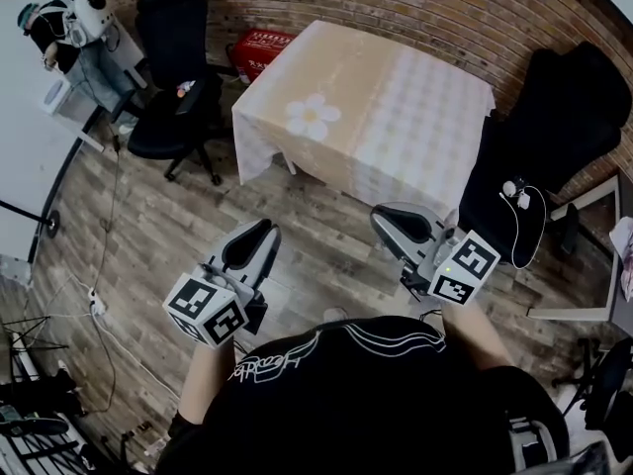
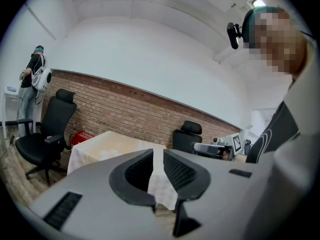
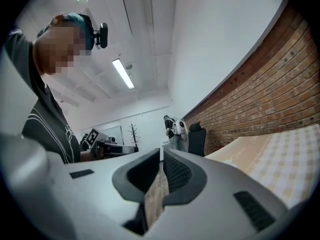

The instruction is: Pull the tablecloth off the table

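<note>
A cream tablecloth [image 1: 396, 107] with a white flower print [image 1: 314, 117] covers the table by the brick wall, hanging down over its sides. Both grippers hover over the wooden floor, well short of the table and touching nothing. My left gripper [image 1: 263, 229] points toward the table's near left corner; its jaws stand a narrow gap apart with nothing between them. My right gripper [image 1: 380, 216] is shut and empty. The left gripper view shows the left gripper [image 2: 158, 152] with the tablecloth [image 2: 95, 146] beyond it. In the right gripper view, the tablecloth [image 3: 280, 154] lies right of the right gripper [image 3: 162, 152].
A black office chair [image 1: 173, 77] stands left of the table and another black chair [image 1: 569, 117] to its right. A red box [image 1: 262, 47] sits by the wall. Another person [image 1: 64, 18] stands at the far left. Cables [image 1: 99, 300] trail on the floor.
</note>
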### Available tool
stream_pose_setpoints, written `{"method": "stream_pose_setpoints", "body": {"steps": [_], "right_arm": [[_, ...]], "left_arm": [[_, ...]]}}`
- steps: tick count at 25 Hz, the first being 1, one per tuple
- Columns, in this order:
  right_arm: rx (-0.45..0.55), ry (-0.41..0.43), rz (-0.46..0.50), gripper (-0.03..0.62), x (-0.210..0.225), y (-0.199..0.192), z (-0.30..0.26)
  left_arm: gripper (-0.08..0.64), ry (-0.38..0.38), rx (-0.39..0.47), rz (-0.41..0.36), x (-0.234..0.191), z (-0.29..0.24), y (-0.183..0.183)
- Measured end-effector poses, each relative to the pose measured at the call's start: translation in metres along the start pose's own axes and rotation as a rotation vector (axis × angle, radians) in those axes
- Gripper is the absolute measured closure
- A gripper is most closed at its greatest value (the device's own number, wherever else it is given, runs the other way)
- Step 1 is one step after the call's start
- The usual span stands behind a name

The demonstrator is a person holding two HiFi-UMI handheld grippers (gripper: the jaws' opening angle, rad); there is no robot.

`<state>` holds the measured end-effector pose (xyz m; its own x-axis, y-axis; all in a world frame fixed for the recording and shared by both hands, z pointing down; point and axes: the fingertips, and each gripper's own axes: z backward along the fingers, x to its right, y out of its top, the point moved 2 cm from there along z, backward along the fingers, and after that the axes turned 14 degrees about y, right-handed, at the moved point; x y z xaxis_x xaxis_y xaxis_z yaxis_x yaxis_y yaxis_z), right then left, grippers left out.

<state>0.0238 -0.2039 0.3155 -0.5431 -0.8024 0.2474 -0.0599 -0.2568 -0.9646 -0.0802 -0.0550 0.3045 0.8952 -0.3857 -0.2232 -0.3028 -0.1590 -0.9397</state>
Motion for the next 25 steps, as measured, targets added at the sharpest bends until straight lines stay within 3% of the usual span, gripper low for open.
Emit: {"method": "stream_pose_setpoints", "body": {"steps": [7, 13, 18, 25], "right_arm": [[0.042, -0.088, 0.002, 0.592, 0.033, 0.011, 0.017], [0.048, -0.195, 0.005, 0.590, 0.049, 0.007, 0.033], [0.063, -0.372, -0.021, 0.534, 0.070, 0.001, 0.055], [0.073, -0.589, -0.047, 0.504, 0.106, -0.004, 0.064]], "left_arm": [[0.481, -0.005, -0.010, -0.020, -0.023, -0.029, 0.015], [0.404, -0.003, -0.028, -0.015, -0.054, -0.051, 0.012], [0.360, -0.054, -0.074, -0.009, -0.093, -0.087, 0.014], [0.344, -0.111, -0.110, -0.006, -0.163, -0.144, 0.036]]}}
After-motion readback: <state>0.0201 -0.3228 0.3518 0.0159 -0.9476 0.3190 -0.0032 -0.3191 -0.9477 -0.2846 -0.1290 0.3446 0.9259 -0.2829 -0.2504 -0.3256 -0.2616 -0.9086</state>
